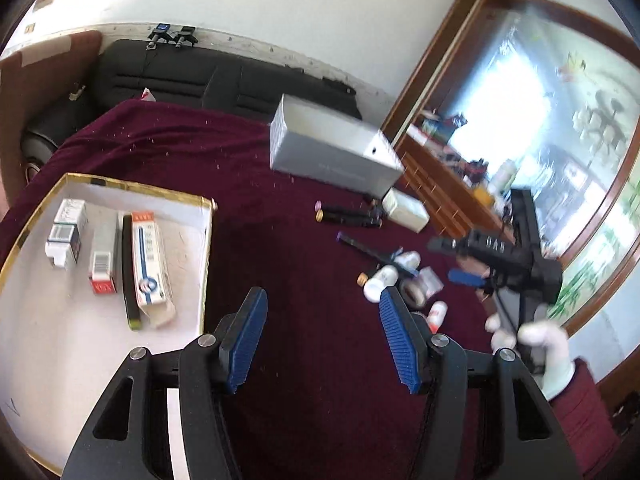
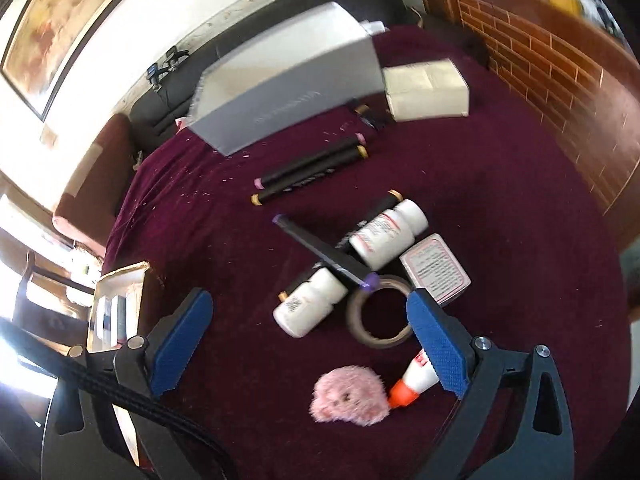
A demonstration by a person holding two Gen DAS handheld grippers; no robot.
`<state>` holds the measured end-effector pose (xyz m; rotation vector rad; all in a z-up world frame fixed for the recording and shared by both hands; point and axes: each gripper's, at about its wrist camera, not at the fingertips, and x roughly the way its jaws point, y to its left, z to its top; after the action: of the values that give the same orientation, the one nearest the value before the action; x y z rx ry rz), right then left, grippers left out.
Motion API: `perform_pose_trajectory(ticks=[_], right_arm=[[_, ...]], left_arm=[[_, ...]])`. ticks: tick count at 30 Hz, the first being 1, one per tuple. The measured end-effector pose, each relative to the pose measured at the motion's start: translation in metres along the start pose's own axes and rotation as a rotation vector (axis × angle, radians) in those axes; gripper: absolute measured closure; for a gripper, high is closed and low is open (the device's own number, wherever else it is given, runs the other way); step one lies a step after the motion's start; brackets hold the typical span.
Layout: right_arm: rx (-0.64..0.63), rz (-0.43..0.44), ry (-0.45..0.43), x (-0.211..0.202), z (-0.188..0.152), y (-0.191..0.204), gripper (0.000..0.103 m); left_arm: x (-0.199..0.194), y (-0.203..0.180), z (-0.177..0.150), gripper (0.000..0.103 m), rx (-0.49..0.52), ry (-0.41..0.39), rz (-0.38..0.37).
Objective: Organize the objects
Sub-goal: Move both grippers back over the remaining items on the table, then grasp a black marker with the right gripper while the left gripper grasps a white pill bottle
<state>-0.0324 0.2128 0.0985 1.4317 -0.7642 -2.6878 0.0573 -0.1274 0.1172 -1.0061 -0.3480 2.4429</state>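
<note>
White plastic pill bottle (image 2: 310,306), lying on the maroon cloth (image 2: 500,220) beside a tape ring (image 2: 380,312), judging light, rigid, slippery, best gripped across its barrel; right gripper (image 2: 316,336) hovering wide open, left gripper (image 1: 320,336) hanging part-open, both empty.

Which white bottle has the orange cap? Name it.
The small white bottle lying beside the pink fluffy toy, partly behind the right gripper's finger. The two larger pill bottles by the tape roll show none.
</note>
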Motion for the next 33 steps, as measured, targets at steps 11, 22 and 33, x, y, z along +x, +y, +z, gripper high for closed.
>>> perform_pose_trajectory(ticks=[11,22,33], right_arm=[[-0.085,0.037,0.139,0.091,0.042,0.030,0.004],[-0.201,0.325,0.429,0.115,-0.036,0.085,0.005],[-0.291,0.143,0.241,0.056,-0.051,0.069,0.005]], left_arm=[[0.004,0.016,-0.022,0.051,-0.099,0.016,0.060],[0.017,0.031,-0.026,0.051,-0.111,0.036,0.077],[0.045,0.003,-0.038,0.051,-0.029,0.117,0.068]])
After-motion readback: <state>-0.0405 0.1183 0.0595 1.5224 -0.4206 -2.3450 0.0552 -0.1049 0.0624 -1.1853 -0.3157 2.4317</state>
